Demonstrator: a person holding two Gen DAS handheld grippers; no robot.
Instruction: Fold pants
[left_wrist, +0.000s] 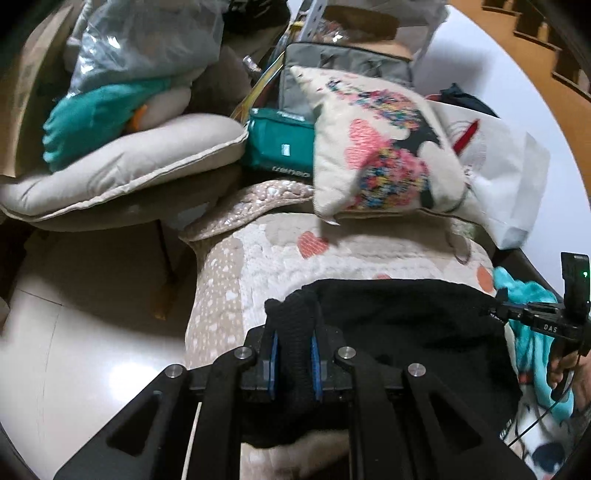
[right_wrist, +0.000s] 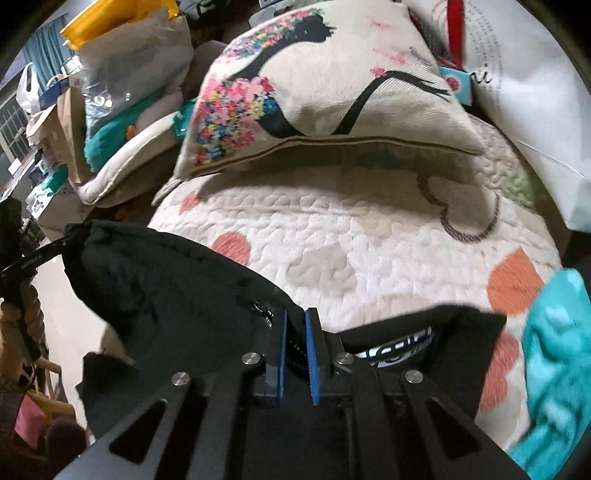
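Note:
The black pants (left_wrist: 406, 325) lie stretched across a quilted bed cover (left_wrist: 280, 243) between my two grippers. My left gripper (left_wrist: 294, 343) is shut on a bunched corner of the pants at the bed's left edge. My right gripper (right_wrist: 295, 339) is shut on the other end of the pants (right_wrist: 177, 295), near the waistband with a printed label (right_wrist: 399, 349). The right gripper also shows at the right edge of the left wrist view (left_wrist: 495, 310), pinching the cloth. The left gripper shows at the left edge of the right wrist view (right_wrist: 68, 236).
A flowered cushion (left_wrist: 376, 147) and a white bag (left_wrist: 509, 166) sit at the far end of the bed. A turquoise cloth (right_wrist: 554, 369) lies to the right. A beige cushion (left_wrist: 122, 166), a teal bag (left_wrist: 280, 144) and clutter stand left. Pale floor (left_wrist: 92, 362) lies below left.

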